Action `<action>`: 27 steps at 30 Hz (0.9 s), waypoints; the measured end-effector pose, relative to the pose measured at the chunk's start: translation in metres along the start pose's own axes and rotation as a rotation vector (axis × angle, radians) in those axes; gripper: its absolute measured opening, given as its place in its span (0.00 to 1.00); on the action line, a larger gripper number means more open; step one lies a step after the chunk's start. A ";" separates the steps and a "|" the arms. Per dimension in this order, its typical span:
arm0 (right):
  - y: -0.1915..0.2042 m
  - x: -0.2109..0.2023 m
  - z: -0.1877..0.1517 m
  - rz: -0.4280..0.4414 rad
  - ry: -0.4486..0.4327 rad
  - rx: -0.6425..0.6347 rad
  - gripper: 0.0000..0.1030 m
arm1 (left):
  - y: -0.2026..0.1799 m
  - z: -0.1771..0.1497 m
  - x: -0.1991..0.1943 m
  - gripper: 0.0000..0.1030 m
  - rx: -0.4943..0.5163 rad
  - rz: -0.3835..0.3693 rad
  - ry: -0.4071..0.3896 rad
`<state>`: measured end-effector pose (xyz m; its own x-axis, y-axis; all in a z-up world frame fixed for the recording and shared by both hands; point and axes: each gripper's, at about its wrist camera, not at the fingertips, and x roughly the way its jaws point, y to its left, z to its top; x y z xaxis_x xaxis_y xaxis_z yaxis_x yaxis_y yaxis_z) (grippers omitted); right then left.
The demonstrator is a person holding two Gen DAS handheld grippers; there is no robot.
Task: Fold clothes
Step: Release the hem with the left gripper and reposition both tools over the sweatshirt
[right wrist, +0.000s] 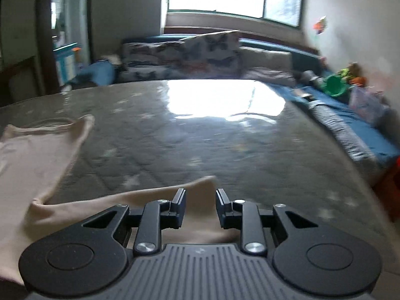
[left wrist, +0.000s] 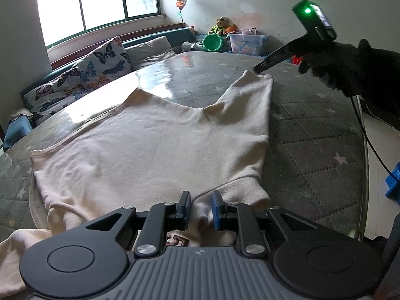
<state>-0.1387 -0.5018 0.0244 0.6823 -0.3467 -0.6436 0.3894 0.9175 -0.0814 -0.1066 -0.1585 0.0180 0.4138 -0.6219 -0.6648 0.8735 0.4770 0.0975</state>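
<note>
A cream long-sleeved garment lies spread flat on the grey quilted mattress. At its near edge my left gripper has its fingers narrowed on a raised bunch of the fabric. One sleeve runs out to the far right, and my right gripper, held by a dark-gloved hand, touches that sleeve's end. In the right wrist view, my right gripper stands open over the sleeve tip, and the rest of the garment lies to the left.
Butterfly-print pillows line the mattress's far left side. A green bowl, a clear storage box and soft toys stand by the back wall. The mattress edge curves down on the right, where a black cable hangs near a blue object.
</note>
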 end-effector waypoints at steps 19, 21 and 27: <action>0.081 -0.057 0.003 0.352 -0.100 -0.168 0.34 | 0.069 -0.035 -0.101 0.36 -0.397 0.327 -0.195; 0.099 -0.070 -0.001 0.425 -0.106 -0.209 0.34 | 0.090 -0.047 -0.113 0.36 -0.483 0.450 -0.178; 0.146 -0.096 -0.016 0.580 -0.101 -0.326 0.37 | 0.151 -0.080 -0.108 0.36 -0.643 0.693 -0.039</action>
<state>-0.1573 -0.3319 0.0620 0.7856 0.2176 -0.5792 -0.2534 0.9672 0.0197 -0.0395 0.0304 0.0453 0.8060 -0.0865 -0.5855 0.1257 0.9917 0.0266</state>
